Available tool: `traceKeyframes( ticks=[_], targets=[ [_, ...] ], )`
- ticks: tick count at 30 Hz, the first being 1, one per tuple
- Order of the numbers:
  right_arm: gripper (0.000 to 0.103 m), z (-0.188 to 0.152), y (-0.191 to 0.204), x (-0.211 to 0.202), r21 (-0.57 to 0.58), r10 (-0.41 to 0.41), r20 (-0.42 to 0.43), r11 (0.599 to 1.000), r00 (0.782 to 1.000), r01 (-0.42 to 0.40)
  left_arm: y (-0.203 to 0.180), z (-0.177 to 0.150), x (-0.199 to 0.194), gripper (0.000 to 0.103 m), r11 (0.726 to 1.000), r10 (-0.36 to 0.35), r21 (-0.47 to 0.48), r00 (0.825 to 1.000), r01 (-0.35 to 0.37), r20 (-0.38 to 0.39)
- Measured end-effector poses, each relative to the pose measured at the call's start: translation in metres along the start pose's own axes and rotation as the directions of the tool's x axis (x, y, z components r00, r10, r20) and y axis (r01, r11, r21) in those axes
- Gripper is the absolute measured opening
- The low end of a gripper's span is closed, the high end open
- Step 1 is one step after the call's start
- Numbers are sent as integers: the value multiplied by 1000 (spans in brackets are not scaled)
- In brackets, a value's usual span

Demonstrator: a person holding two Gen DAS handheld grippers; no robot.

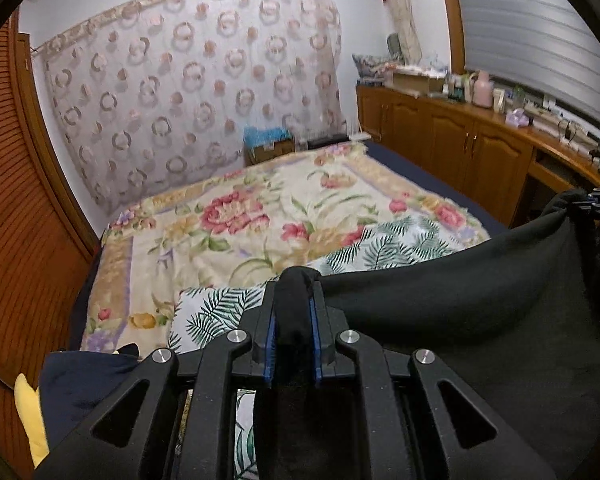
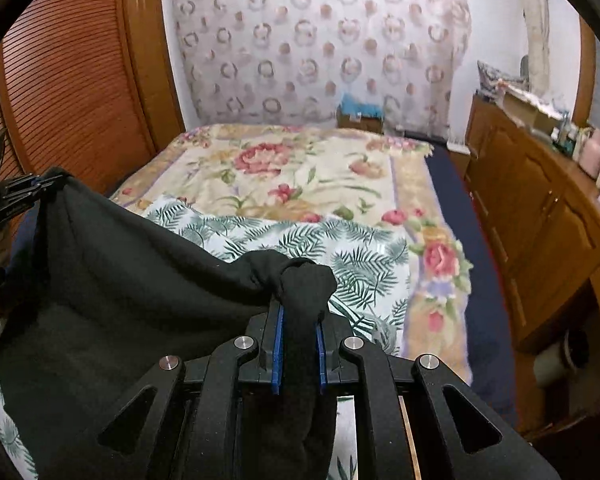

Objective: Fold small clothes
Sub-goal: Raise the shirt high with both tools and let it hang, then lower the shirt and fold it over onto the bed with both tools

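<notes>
A black garment (image 1: 460,292) hangs stretched between both grippers above the bed. My left gripper (image 1: 294,300) is shut on one bunched corner of it. My right gripper (image 2: 300,304) is shut on the other corner, and the cloth (image 2: 120,280) sags to its left. The right gripper shows at the right edge of the left wrist view (image 1: 596,204). The left gripper shows at the left edge of the right wrist view (image 2: 16,196). A white cloth with green fern print (image 2: 308,240) lies on the bed below the garment.
The bed has a floral blanket (image 1: 260,208) over a dark blue sheet (image 2: 452,208). A wooden louvred wardrobe (image 1: 24,220) stands on the left. A wooden cabinet (image 2: 540,208) with clutter on top runs along the right. A dark blue and yellow item (image 1: 60,384) lies at the near left.
</notes>
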State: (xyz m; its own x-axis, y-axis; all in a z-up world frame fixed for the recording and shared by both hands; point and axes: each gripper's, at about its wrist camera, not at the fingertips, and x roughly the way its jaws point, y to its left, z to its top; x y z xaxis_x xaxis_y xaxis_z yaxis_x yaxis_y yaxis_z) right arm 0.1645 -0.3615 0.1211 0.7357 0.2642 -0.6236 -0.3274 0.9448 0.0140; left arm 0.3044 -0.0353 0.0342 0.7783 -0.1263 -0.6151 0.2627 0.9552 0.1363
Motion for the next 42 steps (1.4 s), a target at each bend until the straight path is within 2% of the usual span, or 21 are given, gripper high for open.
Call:
traceKeyframes(
  ticks=[7,9,10,12,14,15,17,19,20,25,31,42],
  targets=[
    [12,4,-2,30,19,-7,-46,1000,999,8,0,-3,24,16,1000,-1,7,999,1,-44],
    [12,5,-3,42,25,-6,-53,1000,999,7,0,-3,27,20,1000,-5,9,998,6,-58],
    [12,5,-3,42,29,-5,-55,1000,998,6,-1,-4,25,24,1000,-6,8,998,7,-61],
    [19,5,-3,47,30,-2,-54,1000,999,4,0,-4,20,31,1000,-12,6,998,12,-57],
    [27,6,-2,48,26,-18,-55,999,998,20,0,-6,13,47,1000,-31,0,999,31,-43],
    [30,6,-1,46,25,-23,-54,999,998,24,-1,-8,9,49,999,-42,-5,998,42,-40],
    [48,4,-2,43,27,-30,-45,999,999,31,-3,-15,-3,62,997,-71,-12,997,71,-41],
    [51,-1,-1,31,34,-31,-27,999,999,32,-6,-26,-20,75,996,-90,-13,995,89,-37],
    [52,-4,0,24,37,-24,-20,999,1000,24,-7,-31,-24,77,995,-95,-11,995,95,-40],
    [52,-28,13,-13,39,-29,8,999,1000,29,-15,-61,-47,77,997,-75,-14,995,74,-65],
    [52,-57,24,-56,54,-16,34,998,999,14,-19,-94,-57,77,994,-80,-81,990,71,-117],
    [52,-88,24,-118,69,-47,41,997,998,44,-22,-132,-63,77,989,-88,-131,982,67,-168]
  ],
)
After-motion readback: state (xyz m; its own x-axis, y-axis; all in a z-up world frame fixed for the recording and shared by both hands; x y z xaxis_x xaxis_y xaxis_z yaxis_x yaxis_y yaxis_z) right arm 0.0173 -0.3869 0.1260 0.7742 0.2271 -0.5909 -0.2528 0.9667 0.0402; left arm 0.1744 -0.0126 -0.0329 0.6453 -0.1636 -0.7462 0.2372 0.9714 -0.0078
